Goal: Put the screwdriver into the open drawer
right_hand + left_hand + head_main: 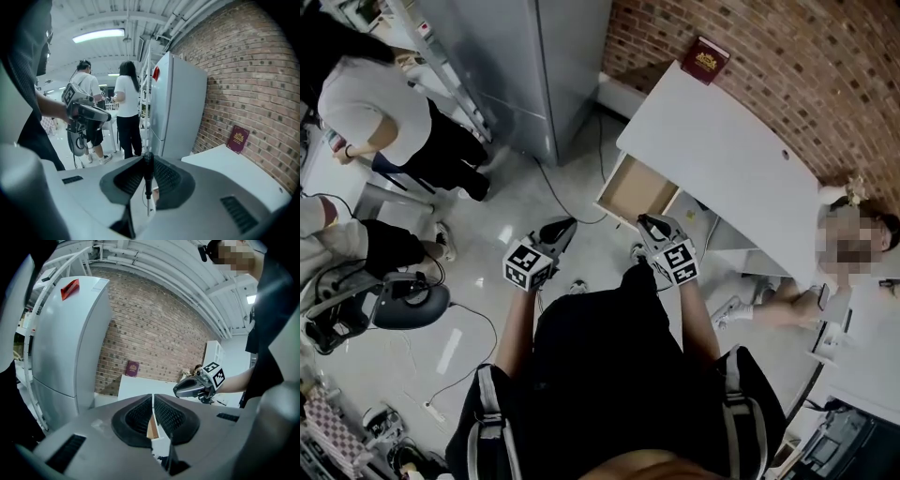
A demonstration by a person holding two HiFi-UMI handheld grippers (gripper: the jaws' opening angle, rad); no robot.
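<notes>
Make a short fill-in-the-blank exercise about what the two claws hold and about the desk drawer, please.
1. The right claw grips a ____.
2. The left claw is shut and holds ____.
3. The drawer of the white desk stands ____.
Missing words: screwdriver; nothing; open.

A red brick wall (787,56) is running behind a white bench (722,141), and a maroon book (705,59) is leaning against the bricks. A tall grey cabinet (516,66) is standing near the bench on a pale glossy floor (487,253), where a black cable (551,187) is trailing. Overhead a strip light (98,35) is glowing, and two people (126,103) are standing beyond.
</notes>
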